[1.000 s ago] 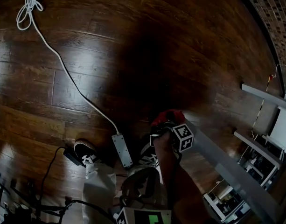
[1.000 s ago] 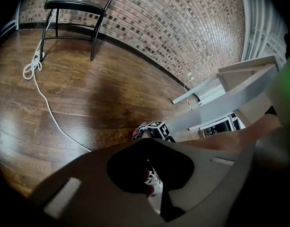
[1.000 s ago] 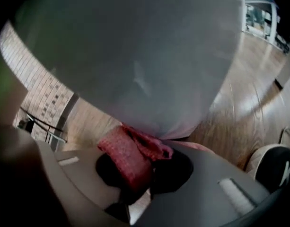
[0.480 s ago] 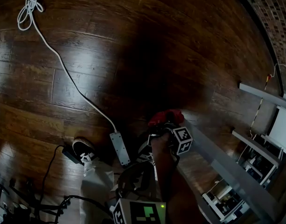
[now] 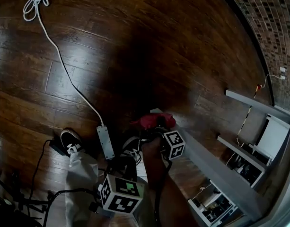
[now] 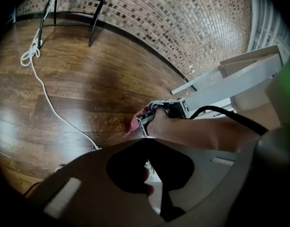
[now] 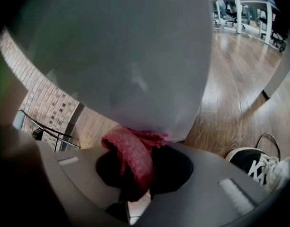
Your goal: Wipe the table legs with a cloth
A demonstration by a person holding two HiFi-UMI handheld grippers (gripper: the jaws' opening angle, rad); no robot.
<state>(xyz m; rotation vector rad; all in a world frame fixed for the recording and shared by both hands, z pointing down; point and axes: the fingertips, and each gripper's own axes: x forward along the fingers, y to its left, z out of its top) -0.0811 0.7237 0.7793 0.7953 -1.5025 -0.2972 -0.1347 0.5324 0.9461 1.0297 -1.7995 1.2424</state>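
A red cloth (image 5: 152,121) is pressed against the low end of a grey table leg (image 5: 215,167), close to the dark wooden floor. My right gripper (image 5: 156,126) is shut on the cloth. In the right gripper view the cloth (image 7: 130,157) hangs bunched between the jaws, and the leg (image 7: 126,51) fills the upper frame. My left gripper (image 5: 123,169) is held low near the person's body, apart from the leg, with its jaws together and nothing in them. The left gripper view shows the cloth (image 6: 134,123) past the person's forearm.
A white power strip (image 5: 105,142) and its cable (image 5: 64,65) lie on the floor left of the leg. A shoe (image 5: 69,141) stands beside the strip. More grey table frames (image 5: 251,105) stand at the right by a brick wall (image 5: 268,22). Black chair legs (image 6: 95,13) stand far off.
The right gripper with the cloth has shifted a little left and up in the head view. The left gripper's marker cube has risen further into view at the bottom.
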